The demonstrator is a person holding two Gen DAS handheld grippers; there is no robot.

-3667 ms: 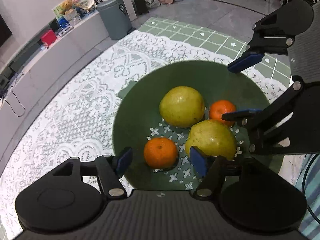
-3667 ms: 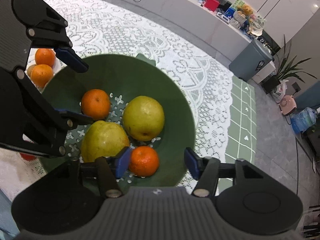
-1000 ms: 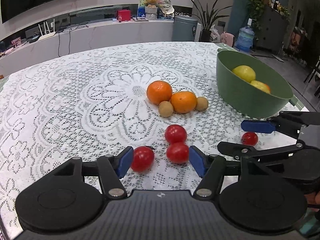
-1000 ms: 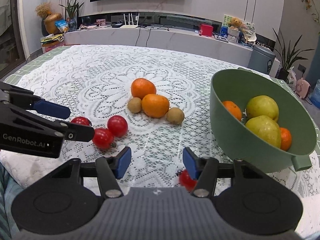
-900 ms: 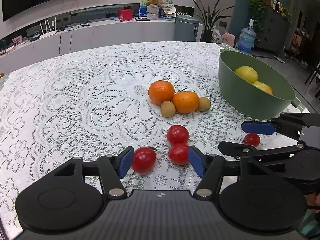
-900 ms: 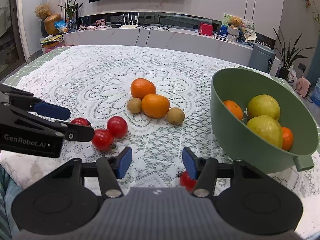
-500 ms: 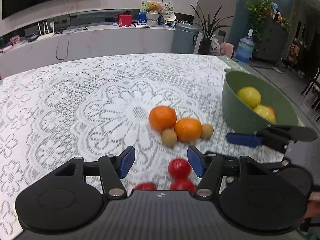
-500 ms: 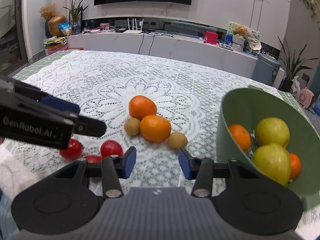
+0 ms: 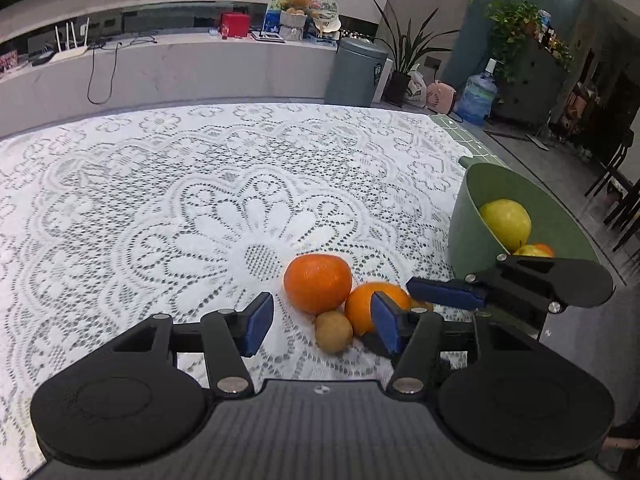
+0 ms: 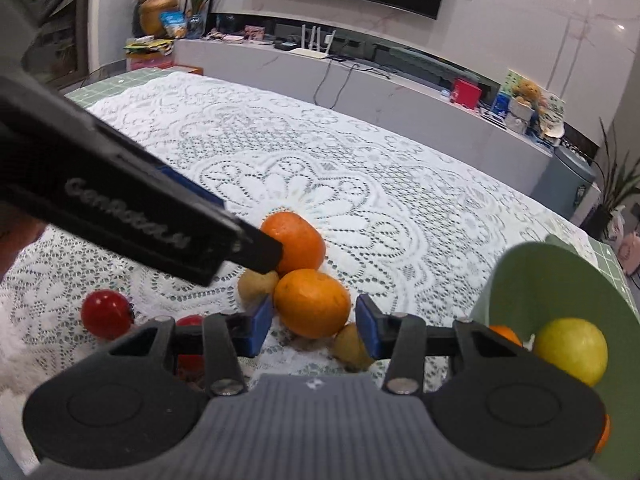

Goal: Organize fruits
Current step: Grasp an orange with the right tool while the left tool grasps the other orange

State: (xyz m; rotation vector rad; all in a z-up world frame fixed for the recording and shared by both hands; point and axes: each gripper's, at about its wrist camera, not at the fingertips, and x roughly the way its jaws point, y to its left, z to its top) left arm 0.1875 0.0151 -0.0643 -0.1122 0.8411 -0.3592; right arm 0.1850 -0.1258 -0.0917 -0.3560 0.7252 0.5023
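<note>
The left claw (image 9: 322,322) stands apart with nothing pressed between its blue pads; its jaws have just been closing. In its gap lie a round orange (image 9: 318,283) and a small brown fruit (image 9: 334,332) in front of it. The right claw (image 10: 315,324) is also apart and clamps nothing. Its jaws narrowed a moment ago and have now about settled. A second orange (image 10: 312,303) sits in the gap beyond its pads; whether the pads touch it cannot be told.

The two oranges are bright, smooth and slightly flattened, and they touch each other on the white lace tablecloth (image 9: 168,208). Two small dull brown fruits lie against them: the one already named, and another (image 10: 350,346) partly hidden behind the right claw's right pad. From the right wrist view the black arm of the left claw crosses in front of the far orange.

Two red tomatoes show at the near left: one (image 10: 106,314) in the open, one (image 10: 190,322) half hidden behind the right claw's left finger.

To the right stands a green bowl (image 10: 532,280). Inside it, the left wrist view shows two yellow-green pears, the upper one (image 9: 505,224) in plain view and the lower mostly hidden by the right claw, with a sliver of orange beside it. The right wrist view shows an orange fruit (image 10: 506,334) in the bowl and a further orange edge at the bowl's lower right.
</note>
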